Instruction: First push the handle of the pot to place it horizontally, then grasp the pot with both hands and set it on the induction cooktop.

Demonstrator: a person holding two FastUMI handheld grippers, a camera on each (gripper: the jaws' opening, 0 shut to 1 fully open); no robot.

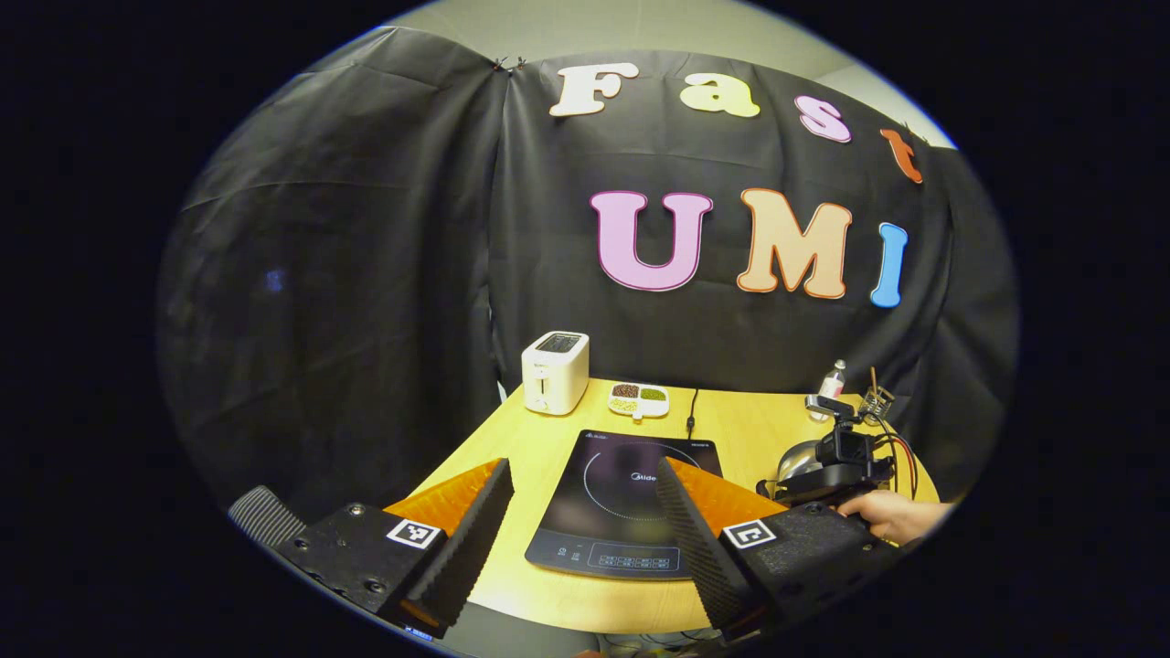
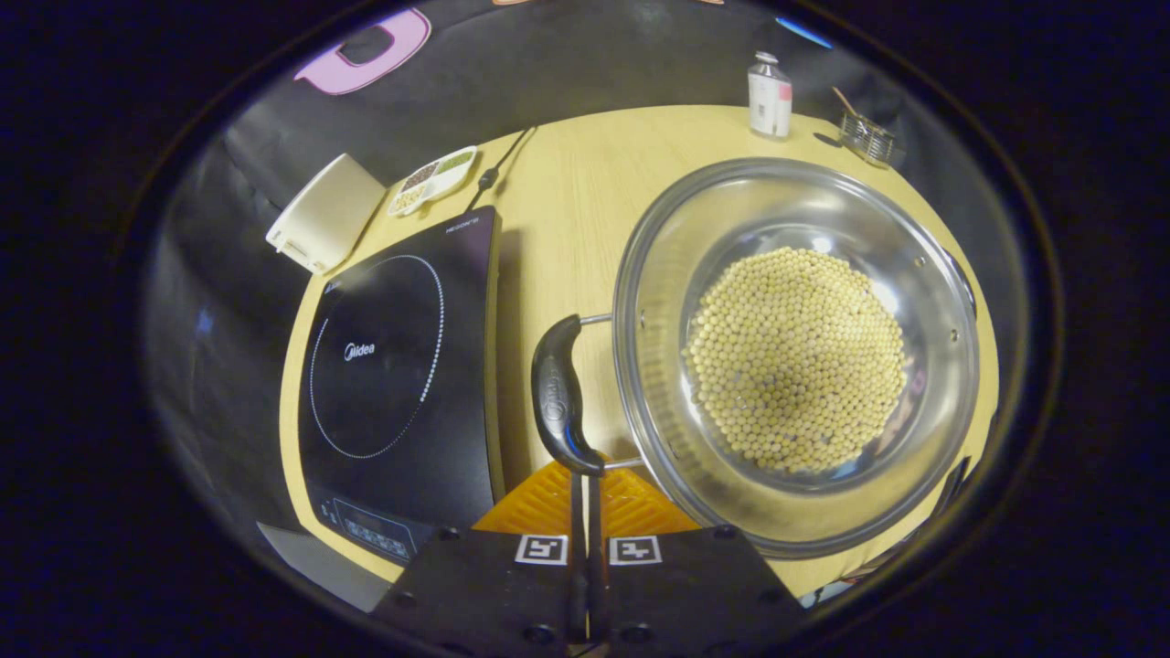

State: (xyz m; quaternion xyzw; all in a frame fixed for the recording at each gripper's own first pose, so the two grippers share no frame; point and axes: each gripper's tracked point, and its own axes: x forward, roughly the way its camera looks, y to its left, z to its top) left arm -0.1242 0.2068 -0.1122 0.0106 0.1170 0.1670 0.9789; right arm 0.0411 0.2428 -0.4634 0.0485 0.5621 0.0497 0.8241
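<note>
A steel pot (image 2: 695, 238) filled with yellow beans (image 2: 795, 356) stands on the wooden table, right of the black induction cooktop (image 2: 393, 356). Its black side handle (image 2: 558, 393) faces the cooktop, curved and lying along the pot's left rim. My right gripper (image 2: 585, 477) is shut, its tips touching the near end of that handle. In the left gripper view my left gripper (image 1: 585, 468) hangs open over the near table edge, with the cooktop (image 1: 631, 503) seen between its fingers. Farther right there, the pot (image 1: 797, 461) sits behind the right gripper (image 1: 836, 457) and the hand (image 1: 891, 516) holding it.
A white toaster (image 1: 555, 370) and a divided dish of grains (image 1: 638, 398) stand at the back left of the table (image 1: 749, 429). The cooktop's cable (image 1: 691, 416) runs backwards. A small bottle (image 2: 770, 94) and a wire holder (image 2: 865, 135) sit at the back right.
</note>
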